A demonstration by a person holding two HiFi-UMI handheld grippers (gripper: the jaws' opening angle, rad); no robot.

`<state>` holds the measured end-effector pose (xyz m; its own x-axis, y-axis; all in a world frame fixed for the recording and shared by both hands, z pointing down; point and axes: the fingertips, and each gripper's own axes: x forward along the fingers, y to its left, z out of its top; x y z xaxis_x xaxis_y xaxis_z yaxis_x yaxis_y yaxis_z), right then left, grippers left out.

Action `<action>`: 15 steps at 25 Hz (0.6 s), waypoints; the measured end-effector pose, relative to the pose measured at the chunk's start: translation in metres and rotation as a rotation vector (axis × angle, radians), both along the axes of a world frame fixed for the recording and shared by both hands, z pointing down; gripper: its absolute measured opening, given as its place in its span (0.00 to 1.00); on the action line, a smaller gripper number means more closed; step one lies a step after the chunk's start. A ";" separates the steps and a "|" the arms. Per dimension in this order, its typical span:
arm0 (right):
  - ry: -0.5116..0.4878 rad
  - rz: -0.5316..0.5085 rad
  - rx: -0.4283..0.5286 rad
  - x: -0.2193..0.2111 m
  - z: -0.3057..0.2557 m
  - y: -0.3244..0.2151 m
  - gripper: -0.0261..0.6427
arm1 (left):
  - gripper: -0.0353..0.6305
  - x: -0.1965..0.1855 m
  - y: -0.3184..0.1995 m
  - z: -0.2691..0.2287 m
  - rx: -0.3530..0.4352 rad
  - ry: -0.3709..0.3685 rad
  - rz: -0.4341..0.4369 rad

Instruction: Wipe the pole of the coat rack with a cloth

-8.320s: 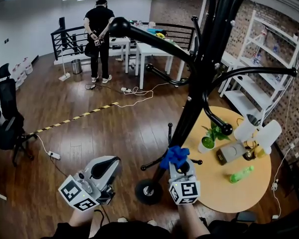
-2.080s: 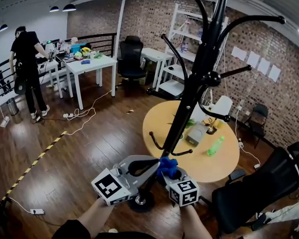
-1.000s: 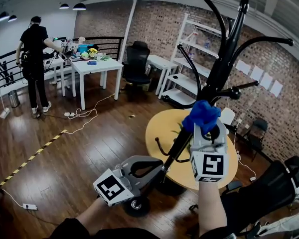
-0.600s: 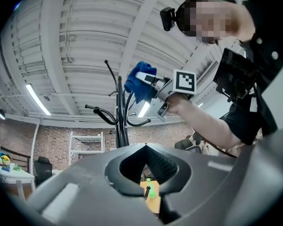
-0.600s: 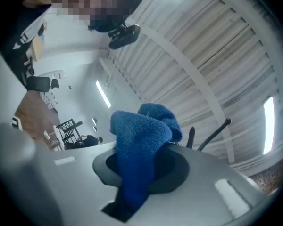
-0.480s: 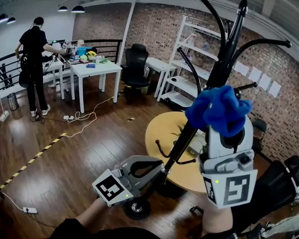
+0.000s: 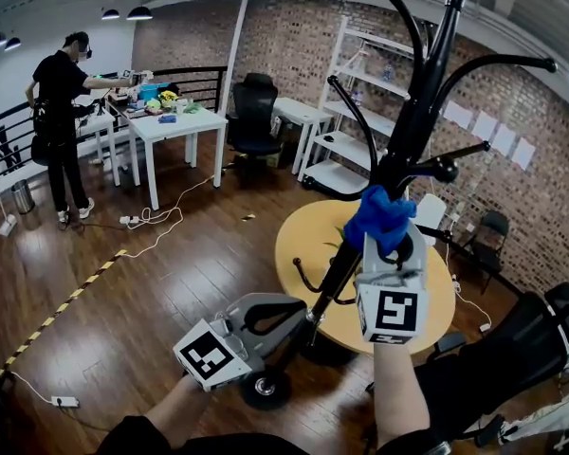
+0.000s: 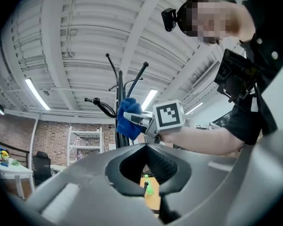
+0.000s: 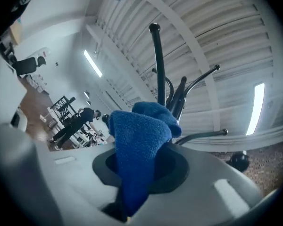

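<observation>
The black coat rack (image 7: 421, 93) is recorded running obliquely up the head view, with its round base (image 7: 266, 388) on the wooden floor (image 7: 152, 282) just beside a round yellow table (image 7: 299, 240). The left gripper (image 7: 301, 317) is held low, and its tips are brought up against the lower part of the pole (image 7: 337, 271). In the left gripper view its jaws are seen drawn together with nothing between them. Only the table and a green bottle (image 8: 149, 188) beyond are visible through the opening behind the tips. The right gripper (image 7: 389, 245) is held higher, about midway up the pole. Its jaws are closed firmly on a blue cloth (image 7: 382, 216), which is bunched and protrudes well past the tips. The cloth is noted against the pole, just below a knobbed side arm (image 7: 443, 171). In the left gripper view it is seen touching the pole's right side. How much of the pole is wrapped by the cloth cannot be determined. A person in dark clothing (image 7: 57, 93) is observed well apart, standing at a white table (image 7: 175, 126) near the railing.
</observation>
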<state>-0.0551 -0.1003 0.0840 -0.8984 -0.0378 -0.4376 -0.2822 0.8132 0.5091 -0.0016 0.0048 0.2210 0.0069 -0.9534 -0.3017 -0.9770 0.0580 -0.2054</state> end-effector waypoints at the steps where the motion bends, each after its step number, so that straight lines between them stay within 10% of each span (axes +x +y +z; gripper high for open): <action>1: 0.003 0.005 -0.011 -0.001 0.009 -0.003 0.15 | 0.06 0.000 -0.001 0.001 -0.002 0.001 0.001; 6: 0.095 0.017 0.008 -0.003 0.073 -0.003 0.15 | 0.06 -0.005 -0.004 0.008 -0.027 0.023 -0.012; 15: 0.476 0.002 -0.235 -0.005 0.252 -0.020 0.15 | 0.06 -0.006 -0.014 0.022 -0.040 0.038 -0.018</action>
